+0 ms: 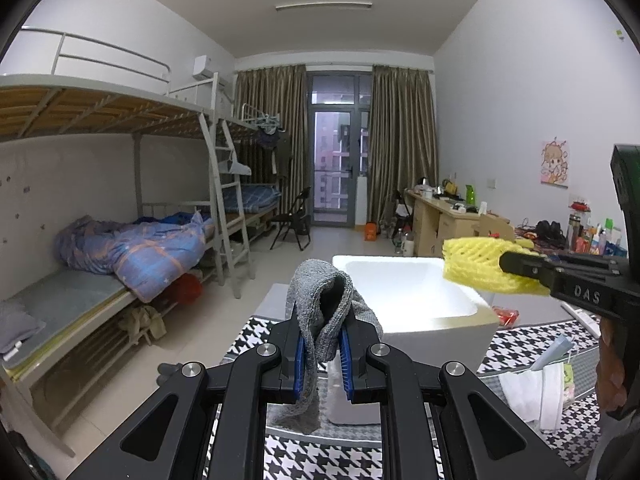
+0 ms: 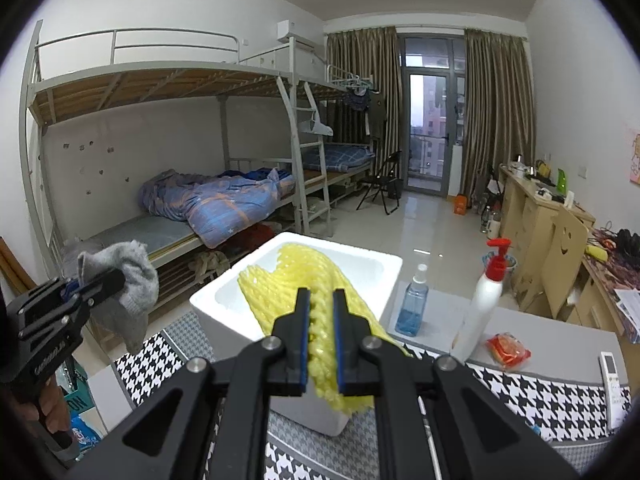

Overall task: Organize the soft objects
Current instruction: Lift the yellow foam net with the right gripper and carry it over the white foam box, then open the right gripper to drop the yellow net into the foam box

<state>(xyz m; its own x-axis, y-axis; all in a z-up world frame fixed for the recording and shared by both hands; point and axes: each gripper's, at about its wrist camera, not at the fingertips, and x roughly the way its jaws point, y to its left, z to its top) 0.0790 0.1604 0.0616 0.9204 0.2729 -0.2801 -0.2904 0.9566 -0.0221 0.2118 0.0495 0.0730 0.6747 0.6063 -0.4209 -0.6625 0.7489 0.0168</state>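
Note:
A grey knitted sock hangs limp between the blue pads of my left gripper, which is shut on it just short of the white foam box. My right gripper is shut on a yellow foam net that droops over the near side of the foam box. From the left wrist view, the right gripper holds the yellow net above the box's right edge. In the right wrist view, the left gripper and grey sock sit left of the box.
The box stands on a table with a houndstooth cloth. Right of it are a blue spray bottle, a white pump bottle, a red packet and a remote. White tissues lie nearby. Bunk beds line the left wall.

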